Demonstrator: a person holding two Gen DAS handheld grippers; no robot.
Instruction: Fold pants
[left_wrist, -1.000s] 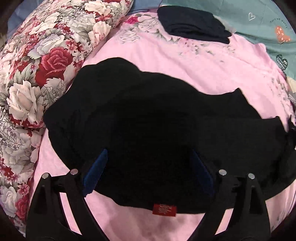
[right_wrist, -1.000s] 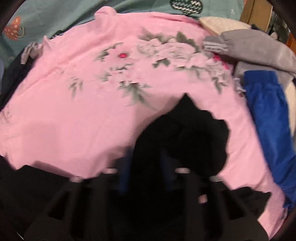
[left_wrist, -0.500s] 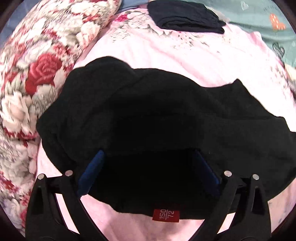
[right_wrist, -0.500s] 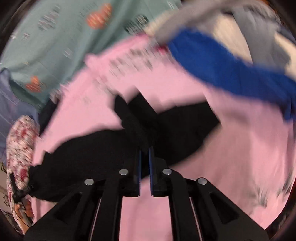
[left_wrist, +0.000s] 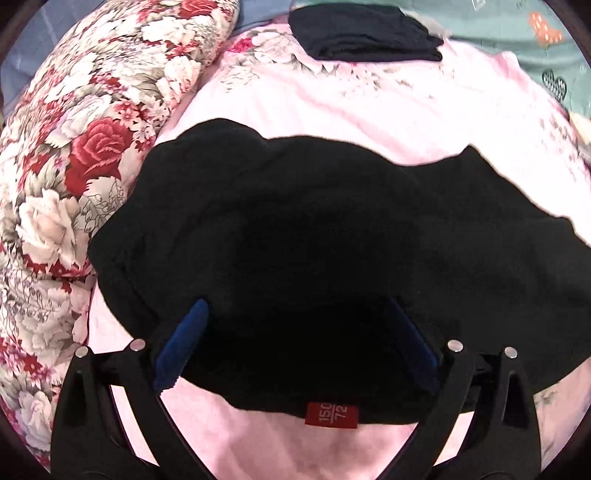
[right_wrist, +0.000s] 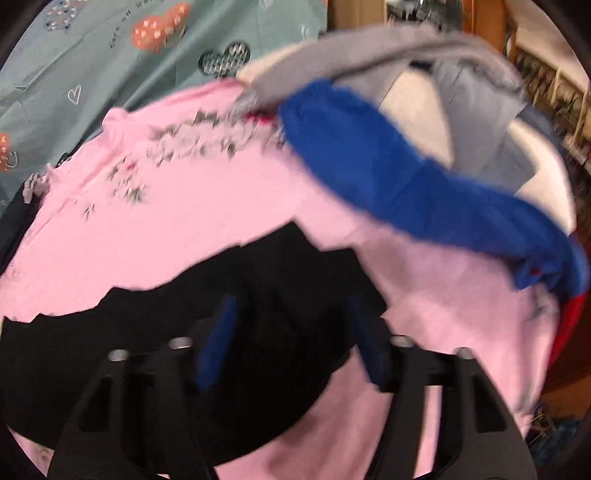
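A: Pants (left_wrist: 314, 240) lay black across the frame's lower centre on the pink sheet (left_wrist: 369, 110), folds unreadable.

B: Grippers?

A: Left gripper (left_wrist: 301, 332) gaped wide, empty-handed; right gripper (right_wrist: 291, 332), blurred, was opening over cloth, gripping nothing.

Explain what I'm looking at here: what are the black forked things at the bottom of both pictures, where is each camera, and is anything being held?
No robot arm here: a person carries a hand-held gripper in each hand, with a fisheye camera looking along its two blue-padded fingers. The left hand-held gripper stands wide open above the crumpled black pants, near their red size label, gripping nothing. The right hand-held gripper is opening, with black fabric between its pads but no longer pinched. The pants lie on a pink floral bedsheet. Around them are a rose-print pillow, a folded dark garment, a blue fleece garment and grey clothes.
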